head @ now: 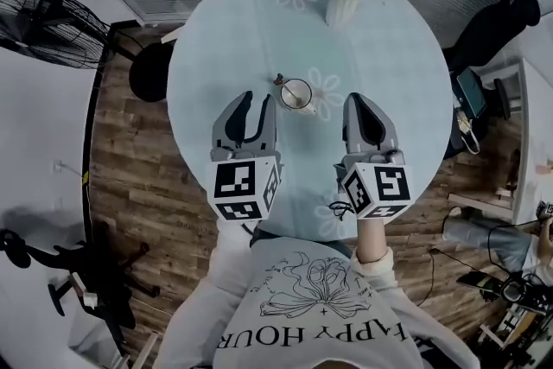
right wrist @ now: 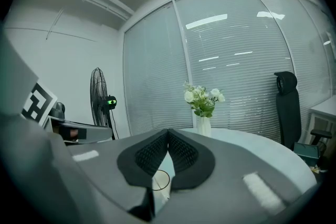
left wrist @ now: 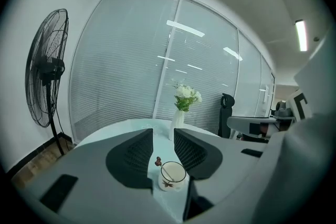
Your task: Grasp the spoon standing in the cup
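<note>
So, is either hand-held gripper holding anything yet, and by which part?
Nothing is held. The left hand-held gripper is open, the right hand-held gripper shut and empty; the spoon stands untouched in the cup.

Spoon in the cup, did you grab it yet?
Not yet. Done: both grippers hover over the table, close to the cup. In hand: the left gripper has its jaws apart and empty, with the spoon showing between them, further ahead. The right gripper has its jaws together, holding nothing. Left: move in and close on the spoon's handle.
</note>
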Demonstrator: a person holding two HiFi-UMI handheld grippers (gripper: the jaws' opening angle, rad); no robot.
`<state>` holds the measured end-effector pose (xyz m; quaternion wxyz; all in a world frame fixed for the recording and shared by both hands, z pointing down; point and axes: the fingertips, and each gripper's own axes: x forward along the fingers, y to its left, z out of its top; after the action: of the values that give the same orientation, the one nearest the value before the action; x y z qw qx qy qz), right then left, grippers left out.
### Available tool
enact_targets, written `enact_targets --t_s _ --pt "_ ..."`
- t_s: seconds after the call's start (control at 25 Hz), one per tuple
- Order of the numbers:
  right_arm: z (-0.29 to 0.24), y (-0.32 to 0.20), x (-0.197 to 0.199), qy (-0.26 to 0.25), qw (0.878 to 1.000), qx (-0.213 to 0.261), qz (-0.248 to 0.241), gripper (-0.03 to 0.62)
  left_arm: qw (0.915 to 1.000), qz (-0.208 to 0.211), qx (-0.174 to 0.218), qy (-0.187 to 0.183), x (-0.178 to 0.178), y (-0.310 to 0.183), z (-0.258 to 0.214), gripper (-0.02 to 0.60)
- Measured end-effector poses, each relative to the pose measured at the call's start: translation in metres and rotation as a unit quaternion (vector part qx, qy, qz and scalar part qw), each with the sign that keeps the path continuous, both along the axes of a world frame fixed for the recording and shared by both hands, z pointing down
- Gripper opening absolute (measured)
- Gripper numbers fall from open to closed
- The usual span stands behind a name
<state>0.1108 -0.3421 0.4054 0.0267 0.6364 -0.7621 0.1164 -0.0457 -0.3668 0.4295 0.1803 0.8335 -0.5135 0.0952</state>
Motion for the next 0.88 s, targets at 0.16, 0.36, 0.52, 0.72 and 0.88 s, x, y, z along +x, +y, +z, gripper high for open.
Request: enact_targets --t_s 0.16,0.36,0.52,0.72,0.88 --pt "0.009 -0.008 0.001 0.005 1.0 -0.01 0.007 0.011 0.9998 0.01 -0.015 0.008 0.005 -0.011 0.013 0.11" --pt "0.02 -0.014 -0.002 0.007 1.0 -0.024 0.008 0.011 0.9989 0.028 -0.035 0.012 0.012 -0.02 0.031 0.11" --pt "0.028 -0.017 -0.004 0.01 0.999 -0.033 0.008 0.011 0.9979 0.036 -0.053 0.011 0.017 -0.024 0.049 0.112" --pt "0.04 -0.021 -0.002 0.011 0.999 -0.044 0.008 0.011 0.9957 0.044 -0.08 0.018 0.025 -0.031 0.072 0.114" --pt "0.051 -0.021 0.0 0.01 0.998 -0.062 0.008 0.011 0.9935 0.046 -0.101 0.025 0.029 -0.035 0.087 0.114"
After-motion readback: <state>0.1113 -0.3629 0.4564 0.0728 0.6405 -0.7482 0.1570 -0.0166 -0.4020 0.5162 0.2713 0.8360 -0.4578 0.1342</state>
